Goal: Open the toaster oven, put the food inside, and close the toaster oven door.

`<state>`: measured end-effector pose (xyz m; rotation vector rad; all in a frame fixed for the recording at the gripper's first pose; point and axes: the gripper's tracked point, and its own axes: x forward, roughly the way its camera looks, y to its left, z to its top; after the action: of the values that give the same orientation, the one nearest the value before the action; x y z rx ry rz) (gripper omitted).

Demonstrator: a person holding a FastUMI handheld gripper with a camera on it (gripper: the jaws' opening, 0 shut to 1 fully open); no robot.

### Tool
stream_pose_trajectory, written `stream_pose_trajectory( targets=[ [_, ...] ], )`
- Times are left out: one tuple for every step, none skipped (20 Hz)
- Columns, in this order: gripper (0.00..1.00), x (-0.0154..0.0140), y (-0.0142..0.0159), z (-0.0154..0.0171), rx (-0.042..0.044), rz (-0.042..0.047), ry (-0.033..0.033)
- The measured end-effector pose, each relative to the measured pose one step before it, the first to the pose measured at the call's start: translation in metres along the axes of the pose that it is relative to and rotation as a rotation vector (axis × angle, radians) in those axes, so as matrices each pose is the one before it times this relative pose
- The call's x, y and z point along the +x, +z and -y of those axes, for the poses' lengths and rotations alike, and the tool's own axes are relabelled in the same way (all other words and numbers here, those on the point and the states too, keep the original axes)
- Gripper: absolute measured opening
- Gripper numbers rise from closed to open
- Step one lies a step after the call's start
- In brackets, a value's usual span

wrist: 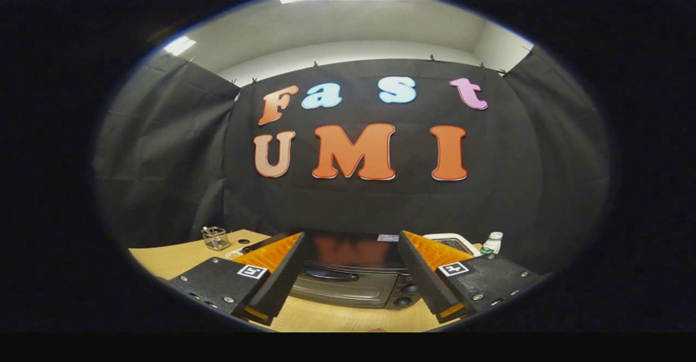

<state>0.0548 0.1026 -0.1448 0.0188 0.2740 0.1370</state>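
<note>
Your gripper (352, 275) hangs above the wooden desk (163, 261) with its two fingers (274, 275) spread wide apart and clamped on nothing, the gap between them framing the toaster oven (348, 286) just ahead. Left of the fingers, toward the back of the desk, a small clear container (215, 238) stands with what look like small items inside it, too small to make out; near it a dark round spot (243, 241) marks the desk surface. Between your fingers, the toaster oven sits on the desk facing you, its door shut, a long handle running across the top of the glass front and two dark knobs (405, 295) stacked at its right side. On its dark top lies a small pale tag (387, 237). Right of the fingers and behind the oven, a white-rimmed object (451, 239) shows partly, its kind unclear, and beside it a small white bottle with a green band (492, 243) stands upright near the booth's black cloth wall (163, 161). Whether any food lies on the desk you cannot tell from this view.
</note>
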Motion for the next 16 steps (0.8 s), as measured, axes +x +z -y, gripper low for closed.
stream_pose_trajectory(
  targets=[
    [0.98,0.00975,-0.01149,-0.00445,0.00887,-0.02588,0.00342],
    [0.98,0.01033,-0.00959,-0.00412,0.00878,-0.02562,0.00290],
    [0.98,0.01016,-0.00912,-0.00359,0.00549,-0.02257,0.00111],
    [0.98,0.00840,-0.00714,-0.00268,0.00361,-0.01886,-0.00145],
    [0.98,0.00770,-0.00621,-0.00396,0.00099,-0.01687,-0.00025],
    [0.98,0.00680,-0.00615,-0.00314,-0.00519,-0.01299,-0.00096],
    [0.98,0.00577,-0.00472,-0.00063,-0.01184,-0.00606,-0.00638],
    [0.98,0.00566,-0.00070,0.00049,-0.01137,0.00592,-0.00986],
    [0.99,0.00561,0.00035,-0.00052,-0.01147,0.01150,-0.00796],
    [0.98,0.00631,-0.00110,0.00081,-0.00823,0.01034,-0.01275],
    [0.98,0.00620,-0.00490,0.00049,-0.00551,-0.00529,-0.01094],
    [0.98,0.00491,-0.00876,-0.00103,0.00330,-0.02239,-0.00361],
    [0.98,0.00225,-0.00917,-0.00537,0.00630,-0.02618,0.00781],
    [0.98,-0.00111,0.00148,-0.00138,0.01635,0.00940,0.00564],
    [0.99,-0.00062,0.00133,0.00132,0.01345,0.00730,-0.00051],
    [0.97,-0.00178,-0.00330,0.00034,0.01071,-0.00388,0.00248]
  ],
)
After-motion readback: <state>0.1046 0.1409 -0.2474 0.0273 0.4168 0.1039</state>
